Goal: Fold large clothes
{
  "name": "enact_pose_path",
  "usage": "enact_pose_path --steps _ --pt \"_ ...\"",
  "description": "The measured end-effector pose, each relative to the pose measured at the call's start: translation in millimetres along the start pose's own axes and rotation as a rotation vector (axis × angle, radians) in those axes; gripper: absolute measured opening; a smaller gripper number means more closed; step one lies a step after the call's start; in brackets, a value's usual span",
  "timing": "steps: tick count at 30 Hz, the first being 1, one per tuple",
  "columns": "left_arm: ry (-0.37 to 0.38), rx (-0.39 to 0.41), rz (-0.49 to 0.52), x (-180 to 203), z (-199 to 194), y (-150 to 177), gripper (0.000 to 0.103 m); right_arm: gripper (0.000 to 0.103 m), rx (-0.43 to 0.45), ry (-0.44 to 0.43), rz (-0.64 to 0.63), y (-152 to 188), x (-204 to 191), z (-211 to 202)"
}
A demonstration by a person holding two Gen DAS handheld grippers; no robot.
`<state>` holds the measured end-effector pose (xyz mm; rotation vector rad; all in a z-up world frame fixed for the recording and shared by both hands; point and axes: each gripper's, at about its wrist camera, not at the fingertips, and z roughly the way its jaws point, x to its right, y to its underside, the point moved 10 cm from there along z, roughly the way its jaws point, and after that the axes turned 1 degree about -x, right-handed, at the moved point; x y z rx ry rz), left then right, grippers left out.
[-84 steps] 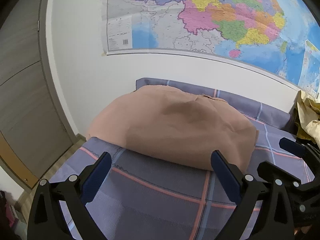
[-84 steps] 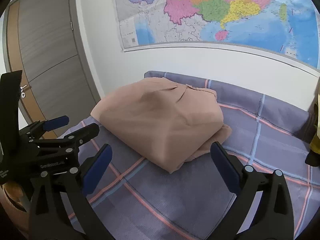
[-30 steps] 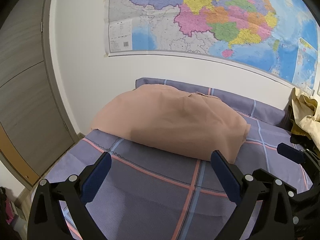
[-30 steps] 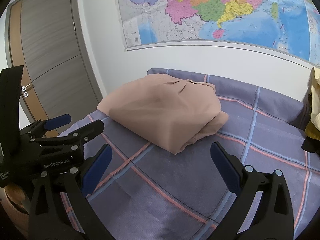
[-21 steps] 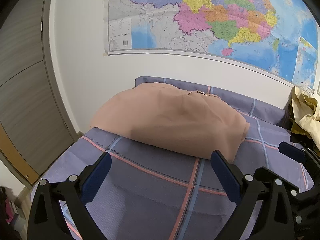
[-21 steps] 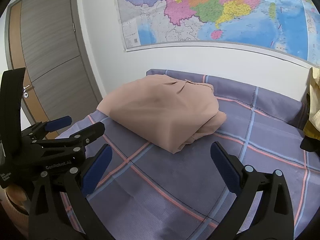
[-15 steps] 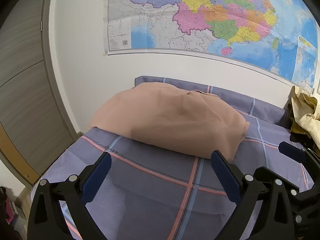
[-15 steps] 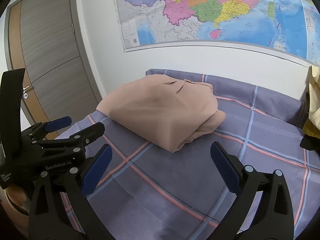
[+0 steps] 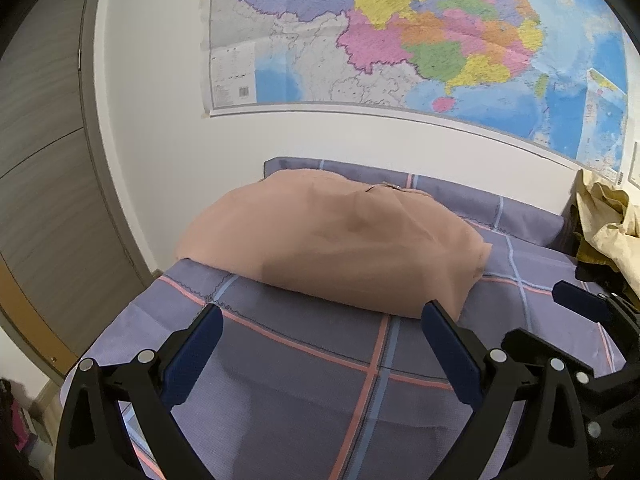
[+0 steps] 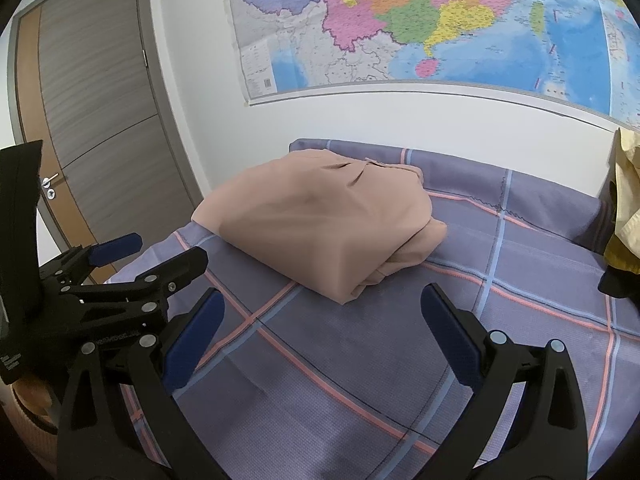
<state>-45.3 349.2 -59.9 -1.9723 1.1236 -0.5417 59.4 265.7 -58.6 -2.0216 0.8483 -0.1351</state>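
1. Across the centre of the left wrist view, the folded pink garment [image 9: 336, 240] lies on the plaid bed [image 9: 304, 376]; the left tongs [image 9: 320, 330], lower frame, gape wide and empty.
2. Left of centre in the right wrist view, the garment [image 10: 320, 220] sits beyond the right tongs [image 10: 322, 320], likewise wide apart, gripping nothing.

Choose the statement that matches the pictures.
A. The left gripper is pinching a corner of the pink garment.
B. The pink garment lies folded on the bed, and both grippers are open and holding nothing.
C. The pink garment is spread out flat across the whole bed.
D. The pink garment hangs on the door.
B: the pink garment sits as a folded bundle on the bed, while the left gripper and right gripper stand open short of it.
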Motion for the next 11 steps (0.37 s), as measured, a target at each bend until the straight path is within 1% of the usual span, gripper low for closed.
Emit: enact_pose_path --steps 3,5,9,11 --pt "0.012 -0.001 -0.003 3 -1 1 0.096 0.097 0.007 0.009 0.004 1 2 -3" --pt "0.017 -0.020 -0.009 4 2 4 0.096 0.097 0.002 0.008 0.009 3 3 -4" --pt "0.052 -0.046 -0.024 12 5 9 0.096 0.097 0.002 0.025 0.024 7 10 -10" --pt "0.084 -0.059 -0.021 20 6 12 0.096 0.097 0.004 0.035 0.035 8 16 -15"
